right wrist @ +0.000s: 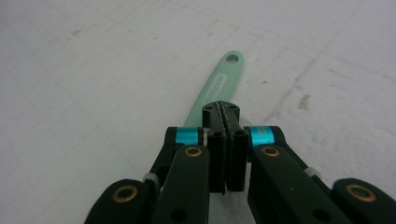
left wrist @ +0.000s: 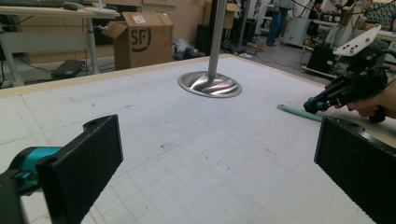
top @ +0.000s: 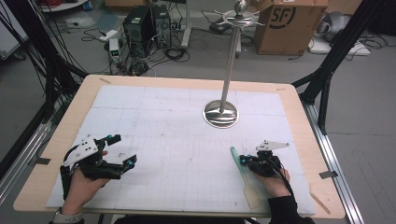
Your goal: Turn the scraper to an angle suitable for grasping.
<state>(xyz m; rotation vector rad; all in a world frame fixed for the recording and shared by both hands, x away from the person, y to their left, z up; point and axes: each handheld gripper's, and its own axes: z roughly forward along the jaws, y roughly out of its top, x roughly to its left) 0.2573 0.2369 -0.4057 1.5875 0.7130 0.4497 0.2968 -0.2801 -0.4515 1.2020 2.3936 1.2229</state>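
Work in hand: lifting a mint-green spatula (top: pixel 243 173) from the white gridded mat (top: pixel 177 140), probably to hang it on the steel hanging stand (top: pixel 227 74) by the hole in its handle end; that aim is a judgement
Landmark: the stand's round base (top: pixel 220 114), far half of the mat, right of centre
Spatula: flat on the mat, nearer the person than the base and a little to its right, handle end toward the base, pale blade toward the table's near edge
Right gripper (right wrist: pixel 225 135): jaws pressed together above the handle; whether they pinch it or merely meet over it I cannot tell
Left gripper (top: pixel 122 150): jaws spread wide, holding nothing, well to the left of the base and near the person
Done: right gripper is at the handle, at most a first grasp
Left: lift, carry to the stand, hang on a top hook
Hidden: the handle's middle lies under the right gripper; the translucent blade is faint in the high view; the stand's top hooks are small and hard to read; the handle lettering is blurred
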